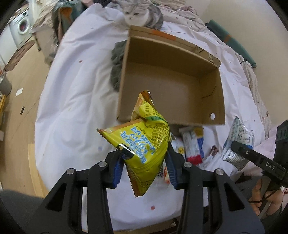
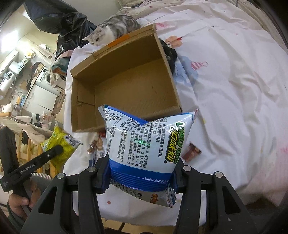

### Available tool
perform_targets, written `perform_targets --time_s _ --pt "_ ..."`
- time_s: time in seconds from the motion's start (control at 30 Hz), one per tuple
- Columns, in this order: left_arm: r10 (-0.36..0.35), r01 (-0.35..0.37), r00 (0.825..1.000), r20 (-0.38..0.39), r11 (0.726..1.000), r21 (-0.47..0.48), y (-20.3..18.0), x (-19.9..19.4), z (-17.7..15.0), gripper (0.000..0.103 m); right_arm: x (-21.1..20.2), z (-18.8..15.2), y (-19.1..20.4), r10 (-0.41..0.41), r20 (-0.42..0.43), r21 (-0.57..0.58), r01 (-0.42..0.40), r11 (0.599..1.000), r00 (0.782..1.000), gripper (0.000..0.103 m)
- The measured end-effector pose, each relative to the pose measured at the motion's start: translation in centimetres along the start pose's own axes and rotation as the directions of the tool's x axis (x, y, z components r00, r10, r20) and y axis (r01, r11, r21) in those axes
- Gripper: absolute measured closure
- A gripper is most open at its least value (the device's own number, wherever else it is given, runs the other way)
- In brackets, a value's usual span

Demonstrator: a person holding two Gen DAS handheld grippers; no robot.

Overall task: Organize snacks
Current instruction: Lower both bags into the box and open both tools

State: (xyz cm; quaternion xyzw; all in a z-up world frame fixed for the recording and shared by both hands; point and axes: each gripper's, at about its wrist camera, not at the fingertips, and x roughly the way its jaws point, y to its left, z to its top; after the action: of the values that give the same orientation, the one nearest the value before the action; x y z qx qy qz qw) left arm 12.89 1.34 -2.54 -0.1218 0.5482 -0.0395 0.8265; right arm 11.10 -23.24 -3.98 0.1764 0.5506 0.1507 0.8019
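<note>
My left gripper (image 1: pixel 144 167) is shut on a yellow snack bag (image 1: pixel 144 144) and holds it above the bed, just in front of the near wall of an open cardboard box (image 1: pixel 180 59). My right gripper (image 2: pixel 140 178) is shut on a blue-and-white snack bag (image 2: pixel 147 147), also held just in front of the box (image 2: pixel 82 100), whose inside shows bare. The yellow bag (image 2: pixel 59 144) and left gripper show at the left of the right wrist view. The blue-and-white bag (image 1: pixel 239 142) shows at the right of the left wrist view.
Several snack packets (image 1: pixel 192 145) lie on the white sheet (image 1: pixel 81 90) near the box's front wall, with a brown packet (image 2: pixel 192 151) to the right. A grey-and-white cat (image 1: pixel 142 14) sits behind the box. The bed edge and wooden floor (image 1: pixel 19 108) are at the left.
</note>
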Motion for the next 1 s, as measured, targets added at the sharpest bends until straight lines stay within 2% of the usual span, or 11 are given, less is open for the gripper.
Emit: perform_targets --time_s 0.17,0.43,0.57,0.73,0.8,0.83,0.9,0.93,1.0 --pt "-0.023 0.023 1.0 -0.019 0.999 0.031 -1.4 2.1 3.4 0.065 1.9 3.2 1.0 0.005 -0.026 -0.028 -0.006 1.0 1.0 0.05" --pt "-0.026 0.027 1.0 -0.012 0.995 0.099 -2.9 5.4 6.8 0.065 5.9 7.6 1.6 0.0 -0.056 -0.088 -0.005 0.996 0.998 0.05" --pt "-0.027 0.028 1.0 -0.015 0.991 0.128 -2.8 7.3 7.6 0.065 7.7 8.2 0.5 0.02 -0.092 -0.071 -0.027 0.997 0.996 0.05" --pt "-0.037 0.045 0.997 -0.062 0.989 0.144 -2.3 9.1 7.8 0.065 8.2 8.8 0.3 0.046 -0.115 -0.053 -0.052 0.997 0.992 0.05" --pt "-0.02 0.03 0.998 -0.062 0.985 0.167 -2.2 9.4 7.8 0.065 8.0 8.5 0.9 0.04 -0.112 -0.072 -0.048 0.996 0.993 0.05" --pt "-0.011 0.023 0.997 -0.07 0.985 0.17 -2.0 9.7 7.8 0.065 7.8 8.5 1.4 0.008 -0.096 -0.106 -0.018 0.994 0.995 0.05" --pt "-0.017 0.032 0.994 -0.105 0.99 0.136 -1.3 10.4 7.8 0.065 7.9 8.6 1.9 -0.024 -0.089 -0.133 0.012 0.991 0.996 0.05" --pt "-0.021 0.034 0.994 -0.109 0.992 0.122 -1.2 10.6 7.9 0.065 8.1 8.7 2.1 -0.01 -0.095 -0.135 -0.003 0.991 0.995 0.05" --pt "-0.026 0.036 0.996 -0.083 0.992 0.118 -1.3 10.4 8.1 0.065 8.2 9.0 2.2 0.01 -0.098 -0.124 -0.022 0.992 0.995 0.048"
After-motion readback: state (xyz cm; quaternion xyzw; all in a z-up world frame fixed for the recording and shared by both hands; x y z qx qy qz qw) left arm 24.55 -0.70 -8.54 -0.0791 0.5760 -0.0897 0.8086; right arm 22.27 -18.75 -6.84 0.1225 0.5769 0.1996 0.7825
